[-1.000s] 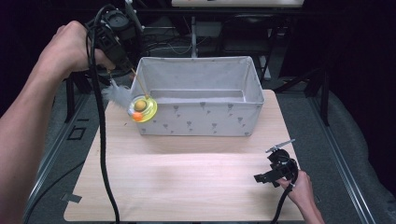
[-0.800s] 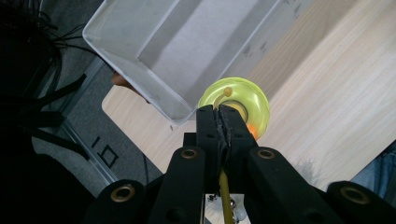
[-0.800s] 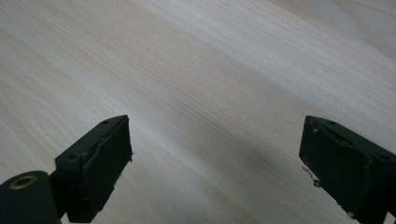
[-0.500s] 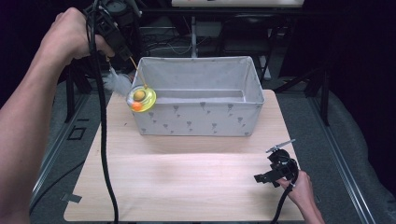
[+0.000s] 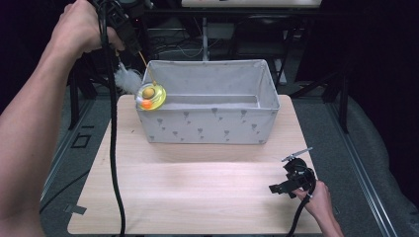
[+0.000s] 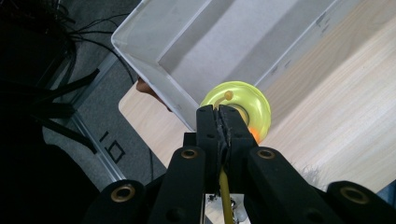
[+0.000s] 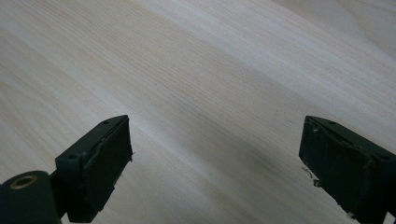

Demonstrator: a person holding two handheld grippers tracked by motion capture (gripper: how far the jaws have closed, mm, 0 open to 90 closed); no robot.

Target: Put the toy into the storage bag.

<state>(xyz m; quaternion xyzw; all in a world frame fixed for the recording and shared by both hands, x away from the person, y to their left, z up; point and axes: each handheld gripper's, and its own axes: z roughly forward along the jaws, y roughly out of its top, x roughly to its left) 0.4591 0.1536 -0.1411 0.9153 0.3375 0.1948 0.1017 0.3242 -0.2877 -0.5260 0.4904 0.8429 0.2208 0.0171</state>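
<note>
The left gripper (image 5: 129,37) is raised above the far left corner of the table, its jaws pinched tight on a thin yellow stalk (image 6: 224,189) from which a translucent yellow-green plastic disc toy with an orange ball inside (image 5: 150,95) hangs. A tuft of white feathers (image 5: 126,79) dangles from the same stalk, just behind and to the left of the disc. The toy is off the table and hangs right at the near left corner of the grey fabric storage box with a pale printed pattern (image 5: 207,126), over or against its rim; from above I cannot tell whether it touches the fabric. In the left gripper view the disc (image 6: 238,106) lies just past the closed jaws, with the box corner (image 6: 154,70) beside it.

As a judgement, the work looks like putting the toy into the box. The pick-up is done and the lift is done; what is left is to carry the toy past the rim, lower it over the bare box floor and let go. The box looks empty inside, so nothing seems to have been placed yet.

The right gripper (image 5: 291,180) rests low on the light wooden tabletop (image 5: 197,197) near the front right edge, well apart from the box, its jaws spread wide with nothing but wood grain (image 7: 210,102) between them.

Count: 1 toy, 1 orange ball, 1 feather tuft, 1 box, 2 grippers, 1 table.
</note>
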